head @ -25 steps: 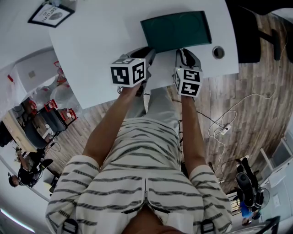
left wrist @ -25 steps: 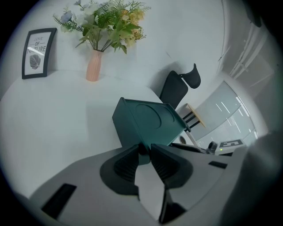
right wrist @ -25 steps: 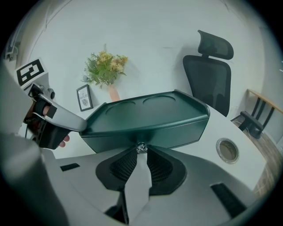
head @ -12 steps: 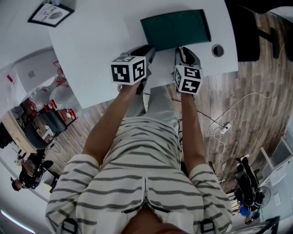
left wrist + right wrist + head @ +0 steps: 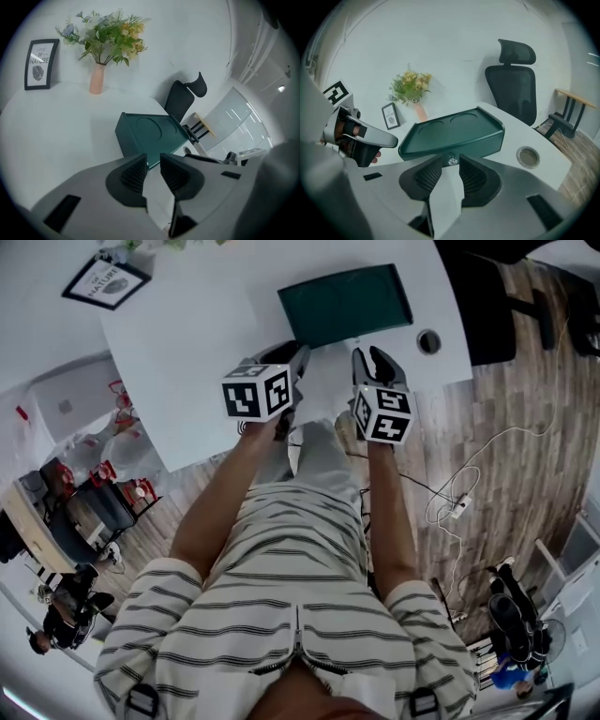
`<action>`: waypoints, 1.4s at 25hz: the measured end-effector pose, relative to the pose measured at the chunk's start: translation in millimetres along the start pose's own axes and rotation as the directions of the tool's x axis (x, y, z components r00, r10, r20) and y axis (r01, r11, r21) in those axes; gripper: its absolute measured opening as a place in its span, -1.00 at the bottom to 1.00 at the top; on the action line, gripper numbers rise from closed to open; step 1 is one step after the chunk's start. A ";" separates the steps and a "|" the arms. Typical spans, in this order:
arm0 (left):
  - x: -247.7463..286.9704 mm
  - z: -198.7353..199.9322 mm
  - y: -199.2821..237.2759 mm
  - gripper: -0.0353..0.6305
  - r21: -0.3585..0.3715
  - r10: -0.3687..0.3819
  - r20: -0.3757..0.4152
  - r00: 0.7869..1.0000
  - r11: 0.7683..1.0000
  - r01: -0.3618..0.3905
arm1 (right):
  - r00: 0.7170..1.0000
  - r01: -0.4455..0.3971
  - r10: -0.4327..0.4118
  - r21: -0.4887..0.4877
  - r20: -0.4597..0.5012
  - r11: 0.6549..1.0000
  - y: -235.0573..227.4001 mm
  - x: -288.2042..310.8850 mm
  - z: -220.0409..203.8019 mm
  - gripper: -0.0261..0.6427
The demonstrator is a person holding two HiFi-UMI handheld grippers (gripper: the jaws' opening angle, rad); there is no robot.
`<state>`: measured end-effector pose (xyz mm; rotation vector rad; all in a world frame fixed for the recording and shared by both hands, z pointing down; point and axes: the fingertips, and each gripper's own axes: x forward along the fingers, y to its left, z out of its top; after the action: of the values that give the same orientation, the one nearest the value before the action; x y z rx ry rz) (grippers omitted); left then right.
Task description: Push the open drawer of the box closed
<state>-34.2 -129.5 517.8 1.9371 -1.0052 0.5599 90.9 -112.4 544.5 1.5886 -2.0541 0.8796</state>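
White room, big white surface (image 5: pixel 187 343), not much else on it. The right hand-held gripper (image 5: pixel 375 360) has its jaws opening. The drawer's little metal knob (image 5: pixel 452 161) shows in the gap at the tips, and the pads aren't pressing it. My guess is it's lined up there because that's the push spot. The left hand-held gripper (image 5: pixel 151 161) hangs alongside, jaws a narrow gap apart and empty, seemingly just out of the way. The dark green box (image 5: pixel 345 304) sits on the surface just ahead of both. Its drawer front looks about flush to me, so it's probably shut.
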 end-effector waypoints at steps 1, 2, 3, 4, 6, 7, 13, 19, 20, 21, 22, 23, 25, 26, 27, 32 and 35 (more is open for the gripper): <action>-3.8 1.4 -4.1 -0.62 0.008 -0.005 0.007 1.000 1.000 0.005 | 1.000 0.002 -0.002 0.004 0.013 1.000 1.0 -6.5 3.9 -0.55; -8.0 2.7 -8.3 -0.63 0.017 -0.011 0.014 1.000 1.000 0.010 | 1.000 0.002 -0.003 0.010 0.026 1.000 2.7 -13.2 7.9 -0.55; -12.3 4.2 -12.6 -0.64 0.026 -0.017 0.021 1.000 1.000 0.017 | 0.999 0.002 -0.002 0.016 0.040 1.000 4.9 -20.2 12.3 -0.56; -16.7 6.1 -17.2 -0.65 0.035 -0.025 0.028 0.999 0.999 0.024 | 0.998 -0.001 0.000 0.021 0.055 1.000 7.3 -27.1 16.9 -0.59; -26.2 9.6 -27.4 -0.68 0.045 -0.041 0.041 0.998 0.998 0.039 | 0.997 -0.010 0.008 0.024 0.080 1.000 13.2 -41.4 25.3 -0.67; -31.6 10.5 -32.4 -0.72 0.046 -0.048 0.047 0.998 0.998 0.046 | 0.996 -0.014 0.012 0.022 0.089 1.000 16.8 -48.7 28.3 -0.67; -59.8 26.4 -63.9 -0.89 0.107 -0.084 0.113 0.990 0.992 0.072 | 0.984 -0.039 0.036 0.009 0.176 0.999 31.9 -87.0 56.1 -0.73; -91.3 24.0 -92.5 -0.89 0.166 -0.137 0.141 0.980 0.980 0.113 | 0.964 -0.036 0.033 0.005 0.264 0.999 52.9 -133.4 76.2 -0.94; -93.5 25.0 -97.1 -0.89 0.179 -0.149 0.147 0.978 0.976 0.122 | 0.960 -0.035 0.032 0.005 0.279 0.999 54.0 -139.2 79.7 -0.94; -96.0 25.6 -101.3 -0.89 0.193 -0.160 0.152 0.975 0.973 0.129 | 0.957 -0.034 0.031 0.008 0.289 0.999 55.1 -144.9 82.3 -0.94; -99.0 26.0 -105.3 -0.89 0.209 -0.171 0.157 0.973 0.968 0.136 | 0.954 -0.033 0.028 0.012 0.297 0.999 56.5 -150.7 84.3 -0.94; -102.4 26.7 -109.1 -0.89 0.226 -0.182 0.164 0.969 0.964 0.142 | 0.952 -0.029 0.023 0.015 0.306 0.999 57.8 -156.5 86.2 -0.94; -109.3 30.1 -115.1 -0.89 0.263 -0.204 0.188 0.961 0.953 0.151 | 0.945 -0.019 0.011 0.020 0.328 1.000 60.3 -166.8 91.3 -0.94; -112.3 31.9 -117.3 -0.89 0.280 -0.215 0.203 0.955 0.948 0.154 | 0.940 -0.014 0.006 0.022 0.340 1.000 61.6 -171.5 94.0 -0.94; -114.7 32.8 -118.9 -0.89 0.293 -0.225 0.217 0.950 0.943 0.156 | 0.936 -0.009 0.000 0.024 0.352 1.000 62.6 -176.2 96.3 -0.94; -122.6 33.9 -130.8 -0.89 0.359 -0.270 0.260 0.927 0.918 0.167 | 0.912 0.041 -0.053 0.037 0.407 0.998 60.6 -199.8 103.5 -0.94; -128.3 36.9 -141.4 -0.89 0.401 -0.297 0.283 0.912 0.900 0.169 | 0.902 0.066 -0.072 0.028 0.425 0.997 58.4 -208.5 103.2 -0.94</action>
<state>7.8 -62.1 340.4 2.5176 -0.8936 0.2914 99.3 -26.4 320.8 1.9901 -2.2578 0.5528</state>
